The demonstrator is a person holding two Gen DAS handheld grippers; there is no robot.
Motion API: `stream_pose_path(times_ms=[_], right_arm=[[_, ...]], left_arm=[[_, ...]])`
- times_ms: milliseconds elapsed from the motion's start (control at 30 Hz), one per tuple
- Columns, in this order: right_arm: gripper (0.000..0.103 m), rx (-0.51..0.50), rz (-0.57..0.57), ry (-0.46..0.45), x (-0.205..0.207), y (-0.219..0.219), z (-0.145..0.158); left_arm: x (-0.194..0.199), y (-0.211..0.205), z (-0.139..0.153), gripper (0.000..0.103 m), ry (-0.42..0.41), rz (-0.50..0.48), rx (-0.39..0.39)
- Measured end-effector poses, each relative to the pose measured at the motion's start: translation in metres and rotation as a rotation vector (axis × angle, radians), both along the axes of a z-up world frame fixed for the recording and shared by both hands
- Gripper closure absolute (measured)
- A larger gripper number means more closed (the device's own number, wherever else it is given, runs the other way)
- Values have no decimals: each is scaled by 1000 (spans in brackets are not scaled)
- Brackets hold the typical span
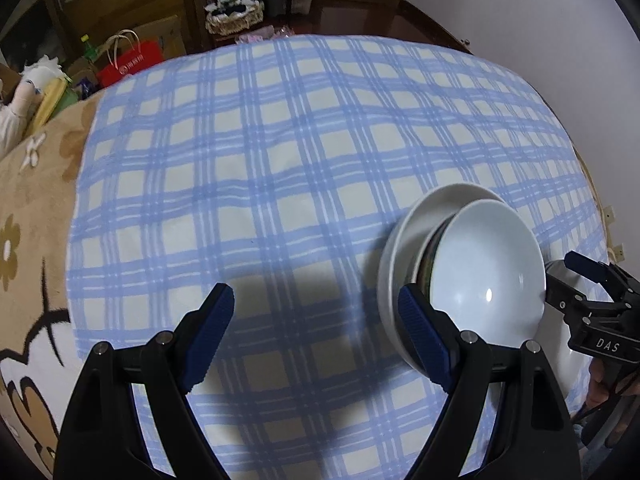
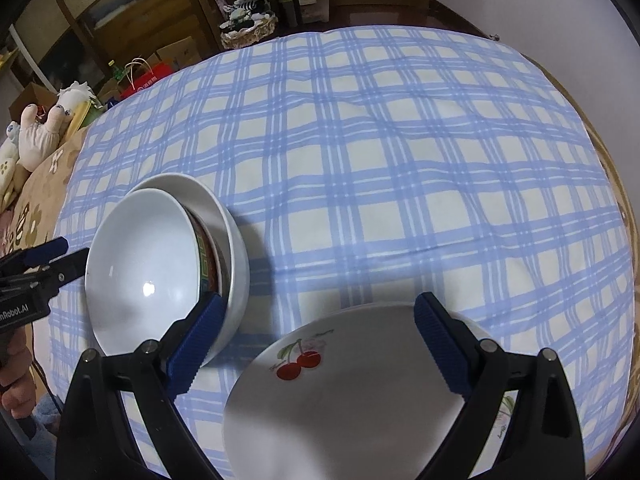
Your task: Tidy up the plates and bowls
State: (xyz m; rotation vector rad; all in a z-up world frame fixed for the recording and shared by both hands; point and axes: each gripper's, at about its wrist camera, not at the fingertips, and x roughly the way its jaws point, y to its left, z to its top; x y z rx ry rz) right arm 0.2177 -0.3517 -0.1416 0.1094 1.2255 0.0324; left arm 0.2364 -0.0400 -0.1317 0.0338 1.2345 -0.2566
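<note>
A white bowl (image 1: 488,272) (image 2: 148,264) with a coloured pattern on its outer wall leans tilted inside a larger white bowl (image 1: 400,248) (image 2: 236,248) on the blue checked cloth. My left gripper (image 1: 316,300) (image 2: 74,254) is open just left of the stack, and its right finger (image 1: 424,340) is close to the big bowl's wall with nothing between the pads. A white plate (image 2: 340,392) with red cherries lies flat to the right of the bowls. Above it my right gripper (image 2: 320,310) (image 1: 560,272) stands open, its jaws wide and gripping nothing.
The blue checked cloth (image 1: 280,160) (image 2: 400,160) stretches far beyond the dishes. A beige flowered blanket (image 1: 36,208) borders it on the left, with soft toys (image 2: 40,132) at its edge. Past the far edge are a basket (image 1: 236,20), a red bag (image 1: 132,60) and wooden furniture.
</note>
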Motion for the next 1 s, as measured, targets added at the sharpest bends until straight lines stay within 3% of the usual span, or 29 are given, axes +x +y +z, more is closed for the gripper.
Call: stream_pose_path(times_ms=[533,767,1000], right_arm=[[0,35,-86,37,-1,-9,-6],[0,45,-100,59,1,-10,-7],[0,11,-92,48,4,-7,-6]], left_arm=[[4,3,-9,13,32,48,18],[10,8,-12,12,66,84,-13],[11,7,-12,12,49,96,-30]])
